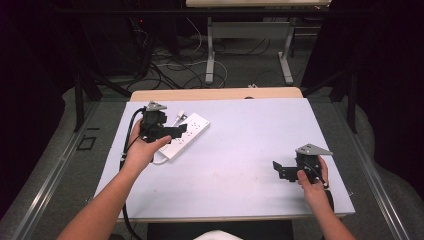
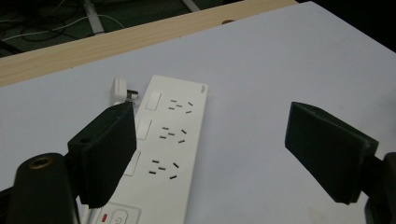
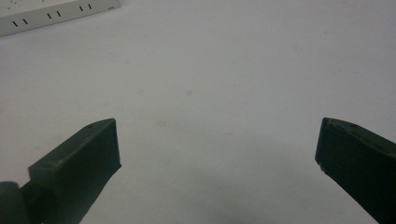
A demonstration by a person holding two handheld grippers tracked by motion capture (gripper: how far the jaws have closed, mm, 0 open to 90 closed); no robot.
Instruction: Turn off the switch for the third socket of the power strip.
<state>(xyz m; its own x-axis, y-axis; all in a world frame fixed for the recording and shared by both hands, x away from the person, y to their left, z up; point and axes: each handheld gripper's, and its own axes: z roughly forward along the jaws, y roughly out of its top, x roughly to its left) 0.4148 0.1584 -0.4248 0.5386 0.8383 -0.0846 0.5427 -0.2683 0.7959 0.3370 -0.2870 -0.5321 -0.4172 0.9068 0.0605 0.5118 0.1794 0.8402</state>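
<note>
A white power strip lies aslant on the pale table sheet at the left. A small white plug lies just beyond its far end. My left gripper hovers over the strip, open, its jaws wide apart with nothing between them. The strip's sockets and a switch with a red mark show under the left jaw. At the right of the table my right gripper is open over bare sheet, holding nothing.
A wooden table edge runs behind the sheet. Beyond it are cables on the floor and the legs of another table. Dark curtains stand on both sides.
</note>
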